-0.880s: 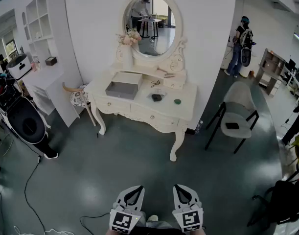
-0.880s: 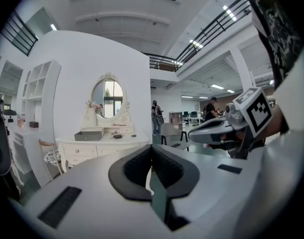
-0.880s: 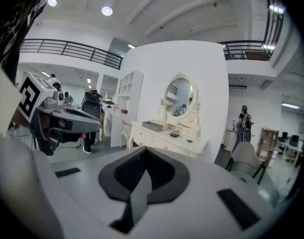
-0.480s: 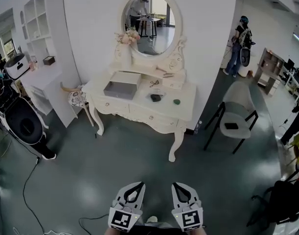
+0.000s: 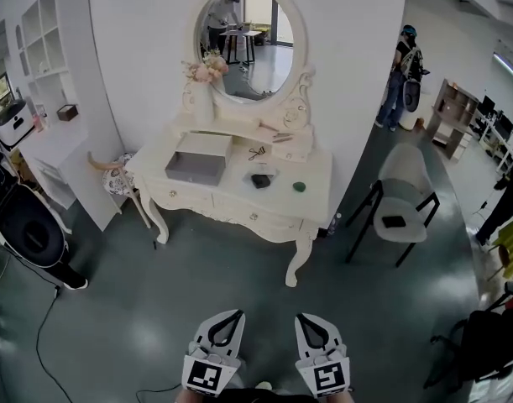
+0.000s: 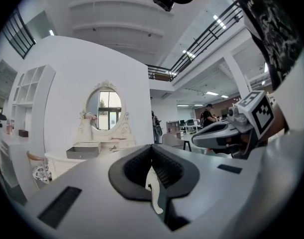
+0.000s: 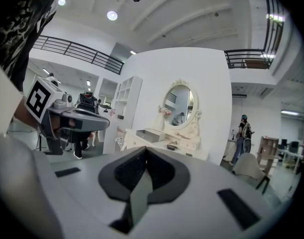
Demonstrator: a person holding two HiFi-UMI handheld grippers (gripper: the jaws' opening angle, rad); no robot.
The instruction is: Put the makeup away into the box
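1. The left gripper (image 5: 232, 316) and right gripper (image 5: 304, 318) are held side by side, low and close to the body. Each has its jaws closed together with nothing between them.
2. The box (image 5: 191, 175), grey and open-topped, sits on the white bench (image 5: 316, 168), well apart from both grippers across bare floor. Nothing is within reach.
3. The makeup lies right of the box. A black case (image 5: 260, 180) is nearest and a small green pot (image 5: 299, 186) is further right. A thin dark piece (image 5: 256, 152) lies right of the box's back corner, too small to identify.
4. The step in hand looks like the approach. It is best to walk up square to the bench and stop with the box slightly left of centre, so that every piece falls under the right gripper.
5. The jaws should part before descending and come down level over the case's narrow sides, not its flat top.
6. Each piece should be carried left over the box's wall and lowered inside before release; dropping from height could bounce it out.
7. The green pot looks round and may slip, so it wants a centred grip.
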